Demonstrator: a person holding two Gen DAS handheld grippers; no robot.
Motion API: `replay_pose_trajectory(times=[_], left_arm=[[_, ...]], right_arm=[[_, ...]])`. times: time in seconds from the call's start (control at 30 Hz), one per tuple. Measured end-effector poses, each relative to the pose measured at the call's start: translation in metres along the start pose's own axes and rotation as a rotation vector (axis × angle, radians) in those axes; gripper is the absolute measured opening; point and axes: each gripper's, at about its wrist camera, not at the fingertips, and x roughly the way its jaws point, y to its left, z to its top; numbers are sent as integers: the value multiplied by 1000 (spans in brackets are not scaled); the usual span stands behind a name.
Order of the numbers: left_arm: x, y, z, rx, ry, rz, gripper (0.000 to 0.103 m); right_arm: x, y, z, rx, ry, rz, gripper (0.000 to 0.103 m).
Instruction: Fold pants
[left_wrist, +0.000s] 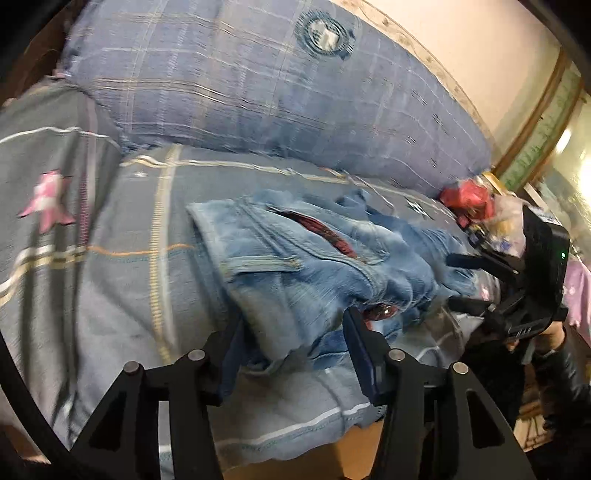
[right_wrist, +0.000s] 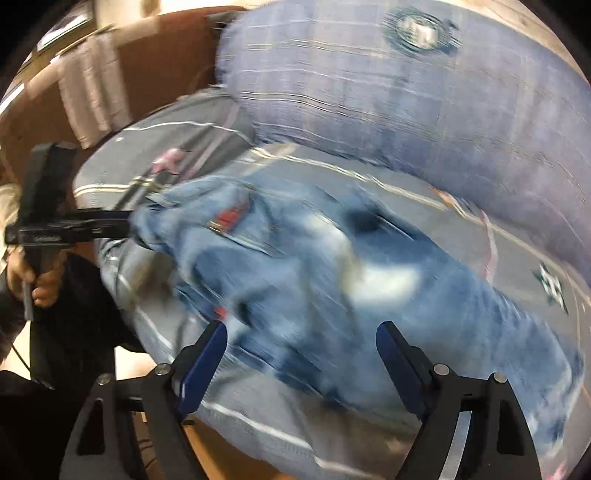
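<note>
Light blue jeans (left_wrist: 295, 266) lie crumpled on a bed with a grey-blue plaid cover (left_wrist: 140, 229). My left gripper (left_wrist: 291, 325) is open at the near edge of the jeans, with denim lying between its fingers. My right gripper (left_wrist: 452, 278) shows at the right of the left wrist view, open, its fingertips at the far side of the jeans. In the blurred right wrist view the jeans (right_wrist: 332, 266) fill the middle, my right gripper (right_wrist: 301, 332) is open just over them, and the left gripper (right_wrist: 129, 223) reaches into the denim from the left.
A large blue plaid pillow (left_wrist: 258, 85) lies along the back of the bed. A red item and clutter (left_wrist: 469, 199) sit at the right. A brown wooden headboard (right_wrist: 155, 55) with a hanging cloth stands at the left. The bed's front edge (left_wrist: 295, 435) is near.
</note>
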Motion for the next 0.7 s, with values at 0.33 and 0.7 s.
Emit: replay_pose_trajectory(times=[0.33, 0.7], left_arm=[[11, -20, 60, 90, -104, 60, 19], [49, 42, -10, -92, 143, 54, 36]], right_arm=[[92, 55, 61, -196, -6, -39, 16], [115, 79, 24, -196, -57, -32, 39]])
